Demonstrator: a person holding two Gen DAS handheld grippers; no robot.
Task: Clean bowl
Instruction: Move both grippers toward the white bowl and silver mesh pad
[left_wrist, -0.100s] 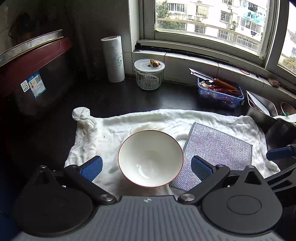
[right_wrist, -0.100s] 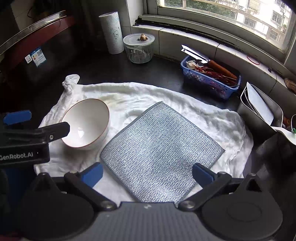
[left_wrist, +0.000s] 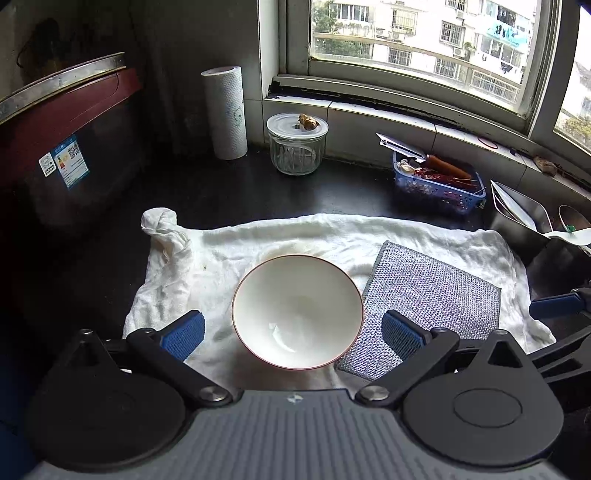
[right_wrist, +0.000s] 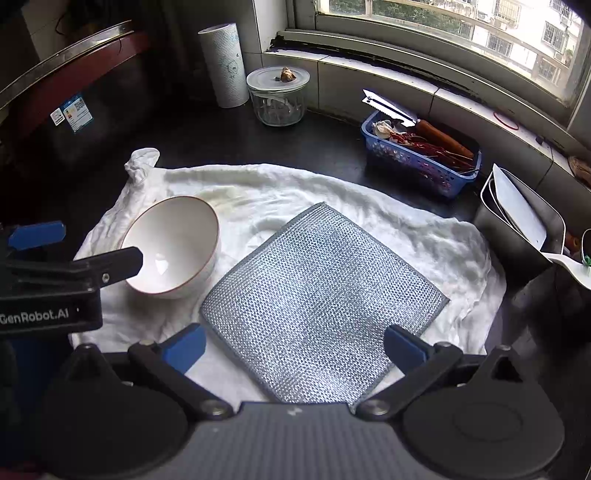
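Left wrist view: The left tongs (left_wrist: 293, 329) stand released, both pads wide apart and empty. The bowl (left_wrist: 297, 312) sits upright on the white cloth (left_wrist: 369, 236), directly ahead and centred between the two pads, its near rim closest to the tongs. The bowl is round, so no long axis governs the approach; either pad can come down over the rim. The scrubber (left_wrist: 430, 291), a square metallic mesh pad, lies flat just beside the bowl on its right, its near corner close to the right pad. A blue fingertip of the right tongs shows at the right edge. The sticker (left_wrist: 64, 161) on the dark appliance carries print too small to read.

Right wrist view: The right tongs (right_wrist: 293, 347) are also released and empty. The scrubber (right_wrist: 321, 302) lies directly ahead, between the pads, one corner pointing toward the tongs. The bowl (right_wrist: 173, 247) lies to the left, nearer the left tongs (right_wrist: 79, 247), whose body reads "GenRobot.AI". Judgement: the left tongs are placed to steady the bowl, the right to take the scrubber.
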